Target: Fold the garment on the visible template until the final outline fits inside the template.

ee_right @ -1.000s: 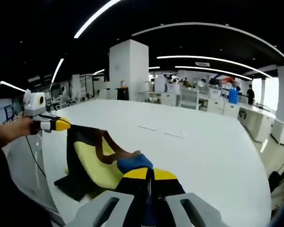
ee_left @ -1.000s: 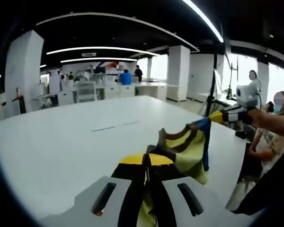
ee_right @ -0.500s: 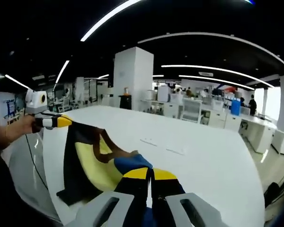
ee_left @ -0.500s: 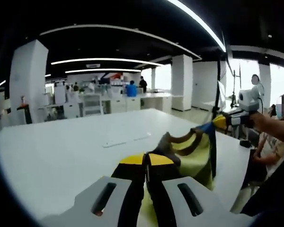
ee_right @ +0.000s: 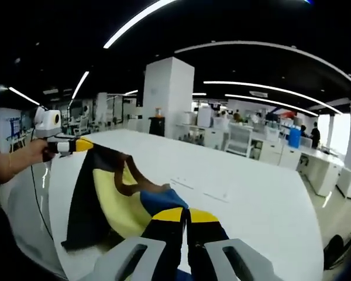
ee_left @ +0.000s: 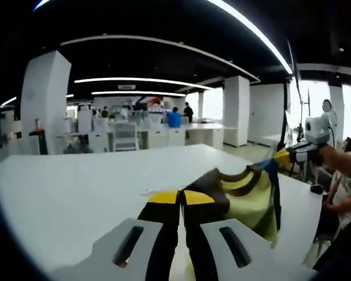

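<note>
A garment [ee_left: 245,196] in yellow, brown, black and blue hangs stretched between my two grippers above the white table [ee_left: 64,193]. My left gripper [ee_left: 181,199] is shut on one end of it, low in the left gripper view. The right gripper [ee_left: 281,157] holds the other end at the right there, with a hand behind it. In the right gripper view the right gripper [ee_right: 188,215] is shut on the garment [ee_right: 114,196], and the left gripper [ee_right: 82,144] pinches its far end at the left. Faint template marks [ee_right: 181,183] lie on the table beyond.
The white table [ee_right: 263,199] stretches far ahead. A seated person [ee_left: 342,187] is at the right edge of the left gripper view. White pillars [ee_right: 168,96], desks and chairs stand in the office beyond the table.
Both grippers have risen and drawn apart, lifting the garment further off the table and pulling it tauter. Both stay shut on it.
</note>
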